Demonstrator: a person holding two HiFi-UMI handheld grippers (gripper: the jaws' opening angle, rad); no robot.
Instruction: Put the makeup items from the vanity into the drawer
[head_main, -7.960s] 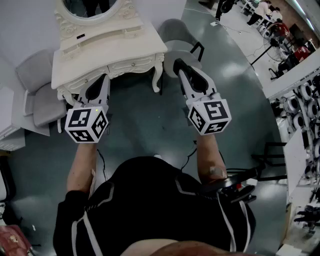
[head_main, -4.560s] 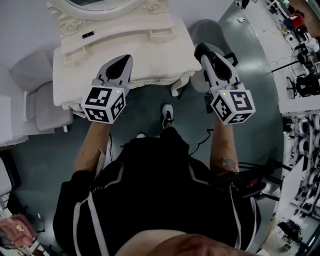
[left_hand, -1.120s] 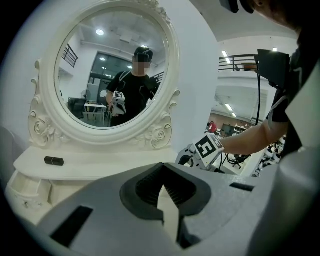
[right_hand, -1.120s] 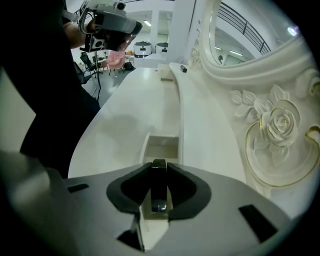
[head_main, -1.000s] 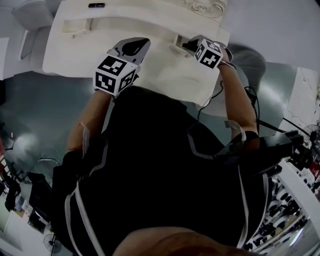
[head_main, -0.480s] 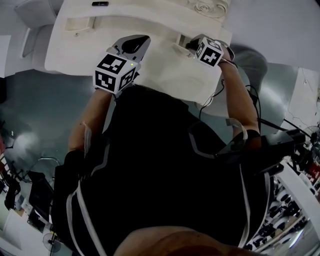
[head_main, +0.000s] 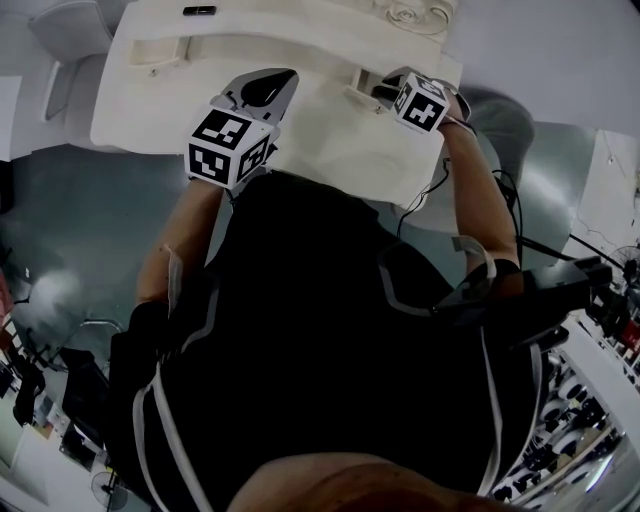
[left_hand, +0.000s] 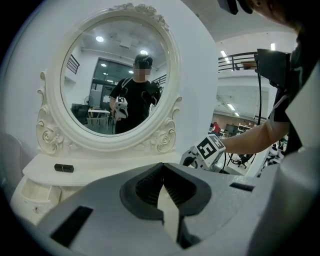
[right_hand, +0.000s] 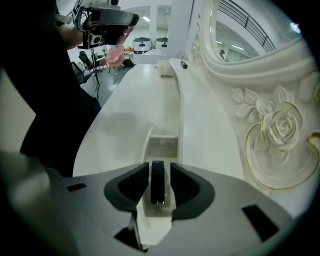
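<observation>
Jaws on the right gripper (right_hand: 157, 167) have just been opening, so the black makeup stick (right_hand: 157, 187) sits loose between them in the desk's small open drawer (right_hand: 162, 142). Left gripper (left_hand: 163, 172) jaws are closed on nothing. Another black stick (left_hand: 64, 168) lies on the shelf below the mirror (left_hand: 117, 75).

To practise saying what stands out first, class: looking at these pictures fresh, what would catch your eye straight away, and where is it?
The carved white oval mirror at the back of the vanity strikes first. Next comes the right gripper, over a small open drawer at the vanity's right, its fingers just opened, a slim black makeup item between them with gaps either side.
</observation>
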